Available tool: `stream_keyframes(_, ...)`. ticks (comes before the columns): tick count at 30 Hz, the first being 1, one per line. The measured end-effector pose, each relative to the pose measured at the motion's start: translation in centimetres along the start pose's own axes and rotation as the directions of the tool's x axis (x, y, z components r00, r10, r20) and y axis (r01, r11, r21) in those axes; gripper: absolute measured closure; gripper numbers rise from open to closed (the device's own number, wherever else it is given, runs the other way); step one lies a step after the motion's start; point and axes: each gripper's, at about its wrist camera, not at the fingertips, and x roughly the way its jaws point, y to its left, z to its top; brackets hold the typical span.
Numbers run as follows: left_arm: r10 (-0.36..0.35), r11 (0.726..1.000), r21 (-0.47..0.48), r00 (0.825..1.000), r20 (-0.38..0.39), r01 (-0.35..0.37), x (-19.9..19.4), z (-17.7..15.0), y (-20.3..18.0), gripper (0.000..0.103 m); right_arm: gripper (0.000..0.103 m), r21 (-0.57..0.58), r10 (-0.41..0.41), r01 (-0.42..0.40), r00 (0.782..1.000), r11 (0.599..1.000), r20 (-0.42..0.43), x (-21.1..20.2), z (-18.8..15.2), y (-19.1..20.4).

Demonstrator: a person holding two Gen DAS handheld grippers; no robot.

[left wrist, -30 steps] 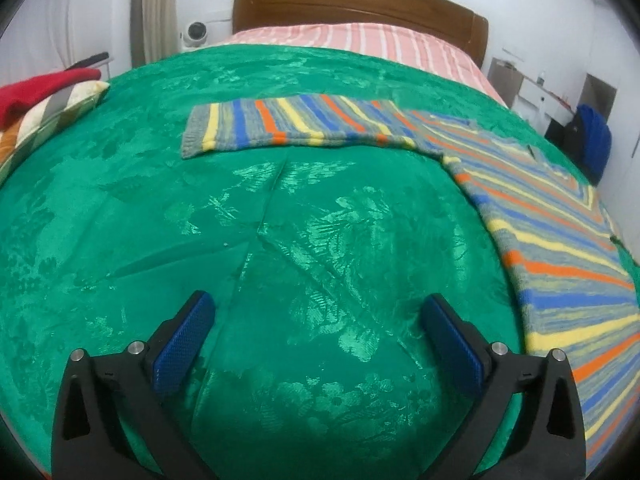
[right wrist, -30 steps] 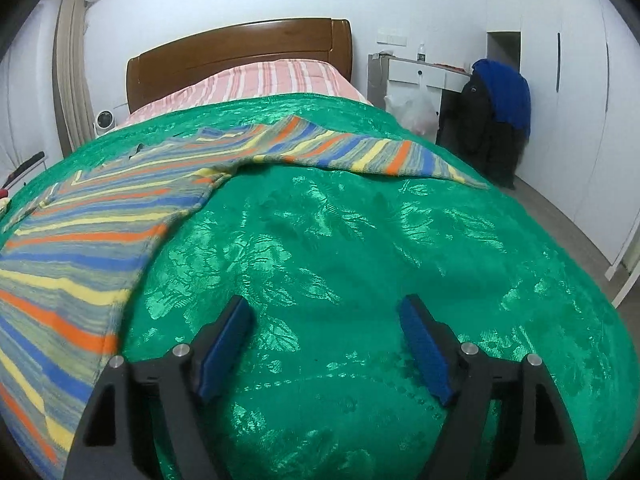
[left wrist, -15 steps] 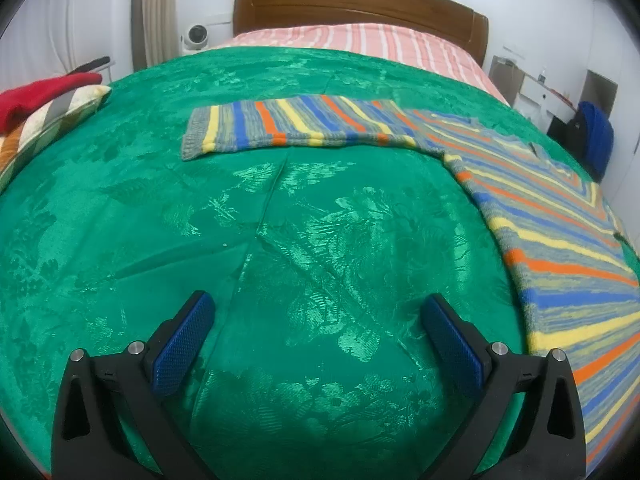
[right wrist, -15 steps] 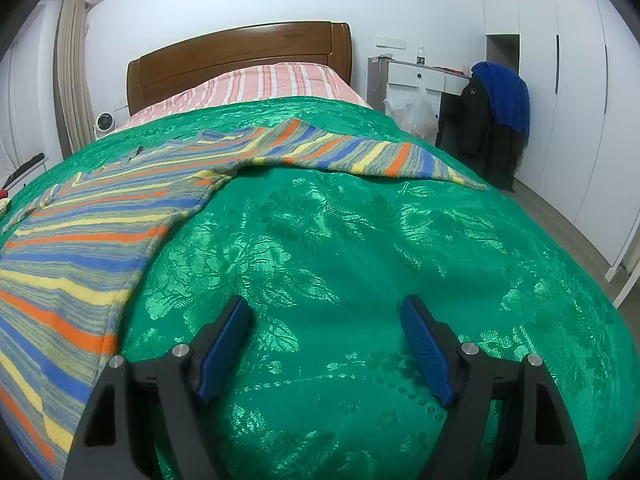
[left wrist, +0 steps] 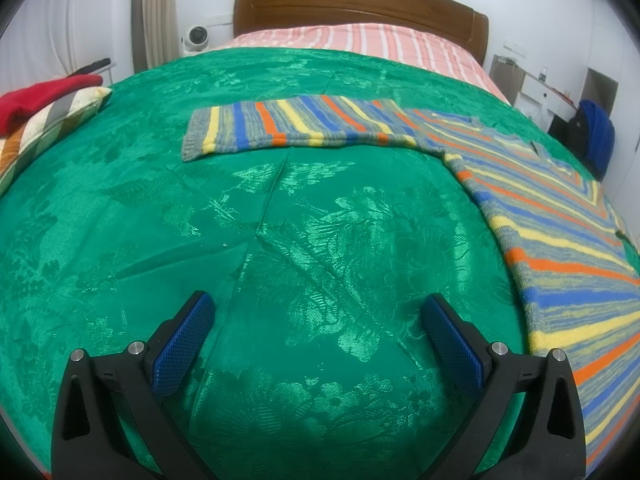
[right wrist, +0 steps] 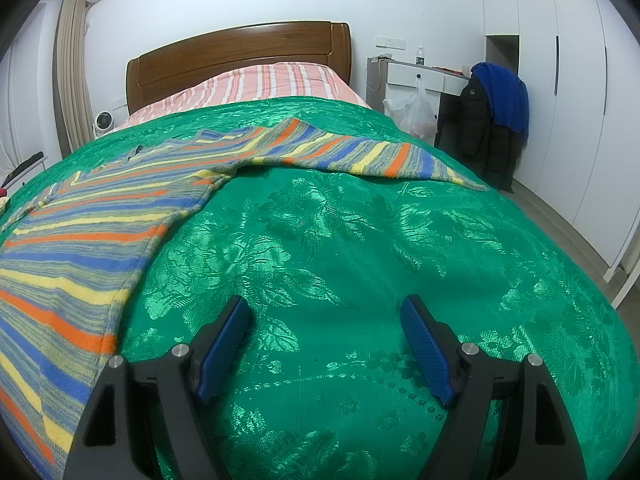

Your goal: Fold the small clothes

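A: What is laid out here?

B: A striped knitted sweater (left wrist: pixel 568 216) in orange, blue, yellow and grey bands lies flat on a shiny green bedspread with a woven leaf pattern (left wrist: pixel 280 240). Both sleeves are spread out sideways.

A: Where is it from the left gripper (left wrist: pixel 316 316)?

B: Ahead and to its right. The body runs along the right side, and one sleeve stretches across in front of the gripper, well apart from the blue ribbed pads (left wrist: pixel 184 344). The cuff ends ahead and a little to the left.

A: And that gripper's state?

B: Spread wide, nothing between the fingers, only bare bedspread below them.

A: The right gripper (right wrist: pixel 326 320)?

B: Also gaping wide and empty over the bedspread. For it the sweater's body (right wrist: pixel 80 240) lies to the left, its edge near the left finger but not touching. The other sleeve crosses ahead and reaches toward the right edge of the bed.

A: Anything else around?

B: A brown wooden headboard (right wrist: pixel 240 60) and a pink striped sheet (right wrist: pixel 264 84) far ahead. Off to the left gripper's left, a red cloth on a striped cushion (left wrist: pixel 44 120). To the right gripper's right, a dark jacket with a blue garment over it (right wrist: pixel 496 120) hangs by a white desk.
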Motion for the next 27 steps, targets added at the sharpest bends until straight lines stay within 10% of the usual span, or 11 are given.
stream_keyframes(27,0.002,1.000,0.001,1.000,0.001,-0.002,0.01,0.02,0.06,0.000,0.025,-0.005,-0.005,0.005,1.000,1.000,-0.001,-0.02,0.00,0.07)
